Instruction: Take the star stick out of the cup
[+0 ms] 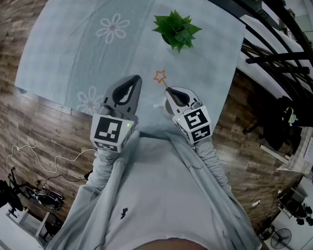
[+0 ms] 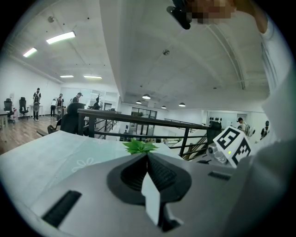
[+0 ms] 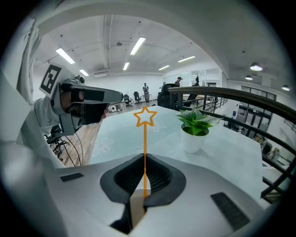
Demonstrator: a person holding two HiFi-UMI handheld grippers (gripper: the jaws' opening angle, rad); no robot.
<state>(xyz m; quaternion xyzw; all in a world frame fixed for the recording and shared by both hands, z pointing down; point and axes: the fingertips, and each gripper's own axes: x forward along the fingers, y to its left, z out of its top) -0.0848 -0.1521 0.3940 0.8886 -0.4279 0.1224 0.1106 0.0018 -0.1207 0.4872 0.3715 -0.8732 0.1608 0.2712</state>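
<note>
Grey sweatshirt sleeves (image 1: pixel 149 189) filled the near part of the head view, with both hand-held grippers stretched out over a pale blue-green tablecloth printed with white flowers (image 1: pixel 91 47). The right gripper (image 1: pixel 169 93) had its black ribbed pads clamped on the star stick (image 3: pixel 144 139), a thin orange rod topped with a hollow star, which rose straight up from between the jaws in the right gripper view. The left gripper (image 1: pixel 136 79) hung just beside it, jaws pressed together on nothing.

I could not make out the cup for certain. A small white shape (image 1: pixel 158 106) touching the right gripper's near side may have been its rim, and the stick's lower end was hidden under the gripper.

To my eye the grip was made and the lift was the step in hand. It wanted a straight pull upward along the rod's own line, so the lower end would not drag on the cup wall and tip it. So thin a rod could swivel between the pads, so a slow, steady rise looked wise. The leafy green plant in a white pot (image 1: pixel 176 29) stood well apart, out of the way.
</note>
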